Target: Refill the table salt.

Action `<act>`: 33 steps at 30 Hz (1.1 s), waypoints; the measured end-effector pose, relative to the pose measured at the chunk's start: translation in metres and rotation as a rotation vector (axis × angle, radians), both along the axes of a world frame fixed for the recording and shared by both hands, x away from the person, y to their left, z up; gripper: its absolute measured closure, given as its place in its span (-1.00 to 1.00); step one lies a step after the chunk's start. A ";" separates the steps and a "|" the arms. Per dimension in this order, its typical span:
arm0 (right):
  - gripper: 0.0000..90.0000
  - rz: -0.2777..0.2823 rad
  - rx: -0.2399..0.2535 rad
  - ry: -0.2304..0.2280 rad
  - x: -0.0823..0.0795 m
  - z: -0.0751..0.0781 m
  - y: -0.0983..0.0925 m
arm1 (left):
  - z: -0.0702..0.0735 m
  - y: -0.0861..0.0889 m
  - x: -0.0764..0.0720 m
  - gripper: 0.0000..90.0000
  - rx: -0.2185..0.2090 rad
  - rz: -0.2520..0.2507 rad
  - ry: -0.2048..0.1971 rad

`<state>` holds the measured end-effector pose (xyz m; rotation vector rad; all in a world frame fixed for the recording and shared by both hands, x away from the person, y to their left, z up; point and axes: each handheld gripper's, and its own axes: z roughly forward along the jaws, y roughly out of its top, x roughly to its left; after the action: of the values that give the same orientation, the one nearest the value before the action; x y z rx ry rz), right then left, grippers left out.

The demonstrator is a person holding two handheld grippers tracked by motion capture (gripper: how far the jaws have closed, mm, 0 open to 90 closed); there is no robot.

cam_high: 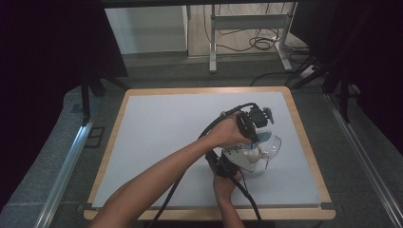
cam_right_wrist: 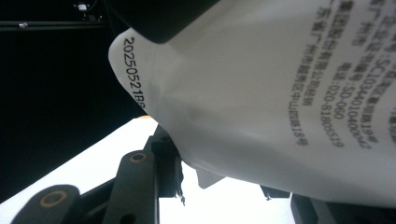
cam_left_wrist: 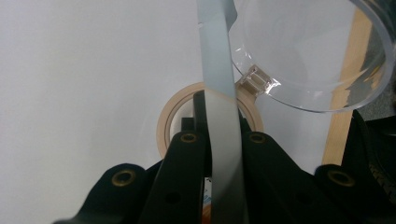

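Right now the left gripper jaws pinch a flat blue-grey strip, long axis running straight out toward the clear bowl. Right gripper jaws clamp a white printed pouch above the tabletop.

Lab, dark curtains, floor cables
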<state>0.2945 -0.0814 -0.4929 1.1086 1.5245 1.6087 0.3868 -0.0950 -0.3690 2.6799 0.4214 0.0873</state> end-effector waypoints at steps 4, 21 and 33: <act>0.28 -0.003 -0.003 -0.001 0.000 0.001 0.000 | 0.001 0.000 0.000 1.00 0.000 0.000 -0.003; 0.28 -0.004 -0.001 -0.005 -0.001 0.000 -0.001 | 0.000 -0.002 -0.001 1.00 0.002 -0.004 -0.003; 0.29 -0.009 -0.002 -0.003 0.000 0.000 -0.001 | -0.001 -0.003 0.000 1.00 0.012 -0.004 -0.005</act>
<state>0.2945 -0.0820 -0.4925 1.1103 1.5170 1.6017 0.3864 -0.0977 -0.3701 2.6921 0.4154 0.0960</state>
